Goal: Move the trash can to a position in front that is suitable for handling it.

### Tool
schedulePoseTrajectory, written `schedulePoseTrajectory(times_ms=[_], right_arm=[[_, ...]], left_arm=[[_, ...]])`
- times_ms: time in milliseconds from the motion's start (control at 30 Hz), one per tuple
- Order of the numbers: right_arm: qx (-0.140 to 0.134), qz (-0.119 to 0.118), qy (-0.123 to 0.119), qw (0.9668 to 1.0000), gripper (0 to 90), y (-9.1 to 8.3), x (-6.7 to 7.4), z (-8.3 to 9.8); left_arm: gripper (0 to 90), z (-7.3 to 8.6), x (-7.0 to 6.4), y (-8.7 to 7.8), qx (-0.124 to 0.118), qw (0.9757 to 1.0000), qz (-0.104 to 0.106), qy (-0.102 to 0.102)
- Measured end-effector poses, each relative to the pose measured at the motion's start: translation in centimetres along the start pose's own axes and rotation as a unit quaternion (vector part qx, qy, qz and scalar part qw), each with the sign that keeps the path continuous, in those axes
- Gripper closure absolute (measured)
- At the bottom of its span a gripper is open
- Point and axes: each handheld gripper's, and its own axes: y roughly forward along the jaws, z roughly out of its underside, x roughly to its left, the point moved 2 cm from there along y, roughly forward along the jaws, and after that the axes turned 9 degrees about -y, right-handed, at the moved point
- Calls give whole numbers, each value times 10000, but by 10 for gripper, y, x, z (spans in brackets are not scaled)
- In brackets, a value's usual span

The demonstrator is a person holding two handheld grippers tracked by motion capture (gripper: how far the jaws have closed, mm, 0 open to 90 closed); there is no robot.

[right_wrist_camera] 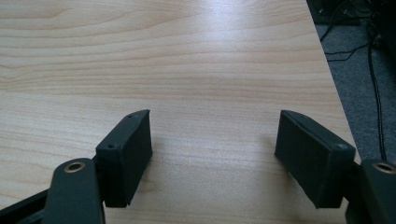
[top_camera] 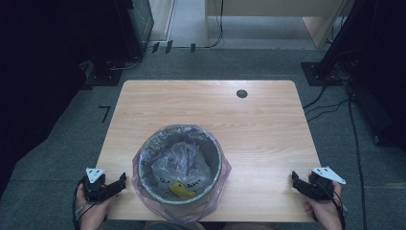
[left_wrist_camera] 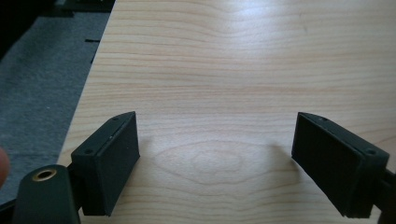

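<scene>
While both tools rest at near table (top_camera: pixel 268 120) corners, work reads as not begun. Left tool (top_camera: pixel 111 186) jaws apart, empty. Right tool (top_camera: pixel 300 184) jaws apart, empty. Bin (top_camera: pixel 180 165) with bag liner (top_camera: pixel 143 184) sits near-centre between them, untouched; yellow scrap (top_camera: pixel 181 190) inside.

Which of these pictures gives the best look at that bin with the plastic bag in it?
The high view. It shows the whole bin from above, its bag folded over the rim, standing on the table between both grippers. The left and right gripper views look past their open jaws at bare wood.
</scene>
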Motion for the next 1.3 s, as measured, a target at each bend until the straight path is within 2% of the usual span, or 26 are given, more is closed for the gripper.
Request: schedulePoseTrajectory(times_ms=[33, 133, 167, 233, 267, 333, 400, 467, 567, 600, 767, 900, 1000, 1133, 1300], right_arm=[[-1, 2, -1, 10000, 269, 0, 0, 0], [0, 37, -24, 10000, 271, -1, 1, 1], [-5, 89, -48, 9999, 273, -2, 2, 1], [-52, 275, -261, 9993, 299, -4, 9, 1], [-40, 260, -336, 9991, 299, -6, 13, 1], [-7, 145, -445, 9989, 298, -8, 21, -1], [-91, 70, -510, 9986, 300, -11, 30, -4], [-162, -107, -408, 9990, 339, -15, 37, -10], [-361, -417, -133, 9984, 404, -23, 47, -18], [-478, -520, -54, 9975, 416, -28, 51, -22], [-873, -768, 12, 9932, 422, -42, 72, -30], [-1077, -1269, 282, 9857, 446, -55, 88, -39], [-1197, -1428, 299, 9820, 445, -62, 100, -46], [-1251, -1500, 170, 9806, 444, -65, 115, -55], [-1303, -1468, 72, 9805, 444, -64, 124, -68]], left_arm=[[144, -2, -4, -3, -53, 9997, 187, -173], [143, -6, -15, -10, -269, 9991, 277, -160], [143, -8, -19, -14, -372, 9984, 364, -214], [143, -11, -25, -20, -443, 9969, 544, -354], [143, -12, -28, -23, -462, 9963, 614, -392], [143, -12, -36, -28, -502, 9957, 686, -355], [143, -12, -45, -32, -563, 9945, 838, -274], [143, -12, -53, -35, -589, 9929, 1013, -211], [143, -11, -65, -38, -582, 9914, 1159, -200], [143, -11, -69, -39, -575, 9912, 1184, -171], [144, -9, -85, -39, -580, 9904, 1254, -66], [151, -7, -95, -36, -512, 9910, 1234, -33], [157, -7, -99, -36, -508, 9913, 1212, -47], [156, -9, -106, -34, -516, 9914, 1202, 3], [157, -11, -123, -32, -477, 9913, 1216, 185]])
